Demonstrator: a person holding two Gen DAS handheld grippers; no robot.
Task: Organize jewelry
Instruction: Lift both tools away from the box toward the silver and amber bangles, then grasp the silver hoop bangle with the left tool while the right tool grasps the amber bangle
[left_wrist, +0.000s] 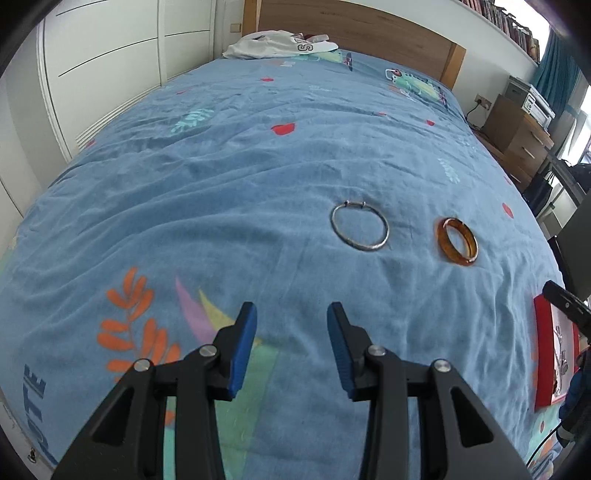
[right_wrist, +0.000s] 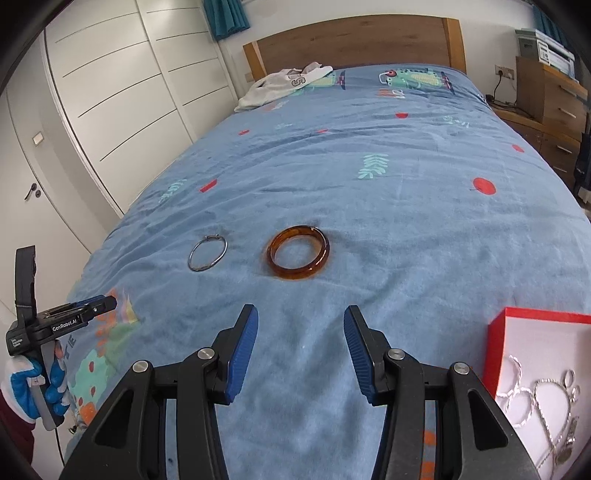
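Note:
A thin silver bangle (left_wrist: 359, 228) (right_wrist: 207, 253) and a thick amber bangle (left_wrist: 457, 246) (right_wrist: 298, 257) lie flat on the blue bedspread, side by side. A red-rimmed white box (right_wrist: 496, 341) at the right holds several silver jewelry pieces (right_wrist: 543, 398); its edge shows in the left wrist view (left_wrist: 541, 354). My left gripper (left_wrist: 291, 317) is open and empty, short of the silver bangle. My right gripper (right_wrist: 300, 319) is open and empty, short of the amber bangle. The left gripper also shows at the right wrist view's left edge (right_wrist: 99, 304).
The bed (left_wrist: 221, 184) has a wooden headboard (right_wrist: 351, 40) and a white garment (right_wrist: 284, 83) near the pillows. White wardrobe doors (right_wrist: 122, 85) stand to the left. A wooden dresser (left_wrist: 517, 136) with a printer stands to the right.

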